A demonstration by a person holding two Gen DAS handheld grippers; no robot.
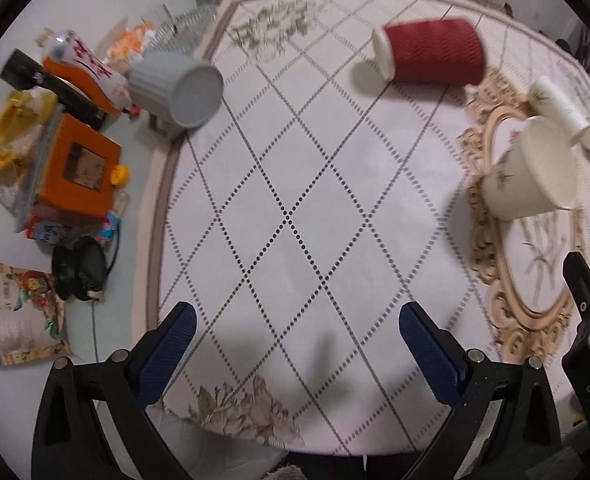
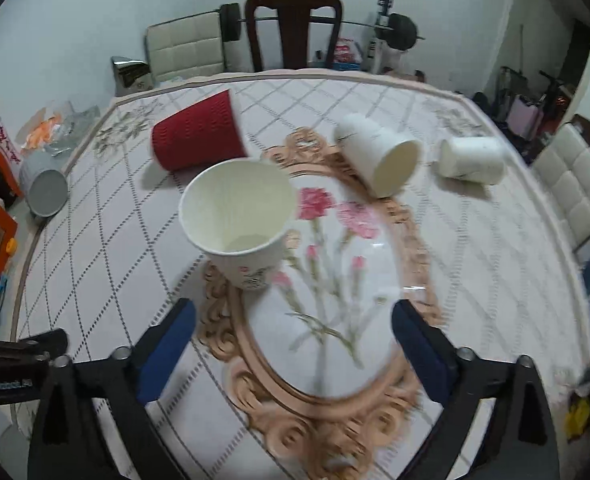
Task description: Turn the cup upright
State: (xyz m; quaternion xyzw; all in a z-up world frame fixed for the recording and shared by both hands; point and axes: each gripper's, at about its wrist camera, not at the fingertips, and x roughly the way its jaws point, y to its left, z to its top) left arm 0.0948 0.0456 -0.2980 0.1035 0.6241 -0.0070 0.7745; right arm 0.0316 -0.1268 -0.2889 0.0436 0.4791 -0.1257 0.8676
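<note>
A white paper cup [image 2: 239, 220] stands upright on the table, mouth up, just beyond my open right gripper [image 2: 293, 344]; it also shows in the left wrist view [image 1: 531, 172]. A red ribbed cup [image 2: 199, 138] [image 1: 431, 54] lies on its side behind it. Two more white cups [image 2: 379, 158] [image 2: 471, 160] lie on their sides to the right. A grey ribbed cup [image 1: 179, 88] [image 2: 45, 186] lies on its side at the cloth's left edge. My left gripper [image 1: 297, 348] is open and empty over the diamond-patterned cloth.
The tablecloth [image 1: 295, 184] has an ornate oval floral panel [image 2: 335, 280]. Boxes, an orange box [image 1: 79, 168], packets and a black cable [image 1: 79, 268] crowd the table left of the cloth. A chair [image 2: 293, 28] and barbell stand beyond the far edge.
</note>
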